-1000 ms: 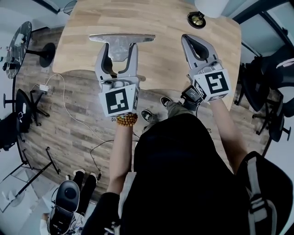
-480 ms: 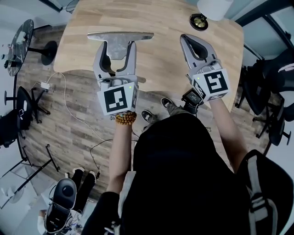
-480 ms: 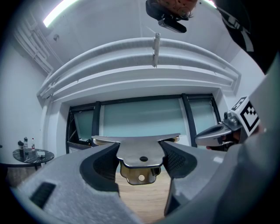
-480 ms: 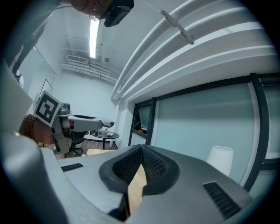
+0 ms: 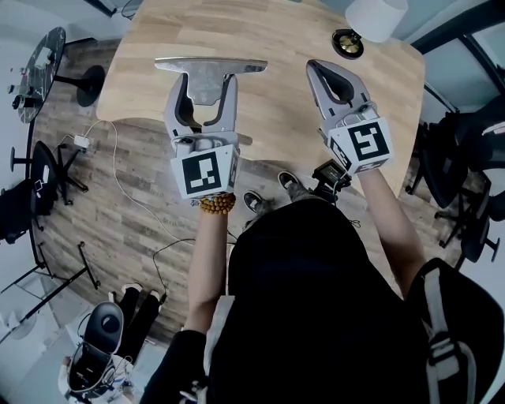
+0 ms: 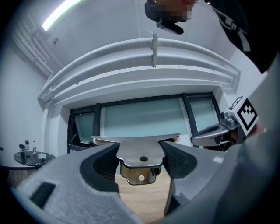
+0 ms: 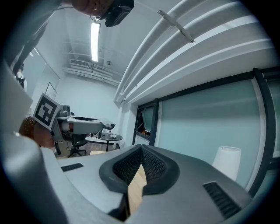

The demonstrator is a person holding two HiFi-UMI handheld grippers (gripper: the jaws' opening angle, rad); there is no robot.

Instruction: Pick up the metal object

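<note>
The metal object (image 5: 237, 65) is a flat T-shaped steel bracket with a long straight bar and a short tab with holes. My left gripper (image 5: 205, 88) is shut on its tab and holds it above the near part of the wooden table (image 5: 276, 39). In the left gripper view the bracket (image 6: 139, 151) sits between the two dark pads, bar across the top and level. My right gripper (image 5: 333, 72) hovers to the right over the table, jaws shut with nothing between them; in its own view the pads of the right gripper (image 7: 141, 164) meet.
A white lampshade (image 5: 377, 16) and a small round dark dish (image 5: 348, 43) stand at the table's far right corner. Black chairs (image 5: 465, 134) crowd the right side. A small round side table (image 5: 35, 71) and cables lie on the floor at left.
Both grippers stay about where they were, the left one still shut on the bracket. Only the head view has shifted slightly.
</note>
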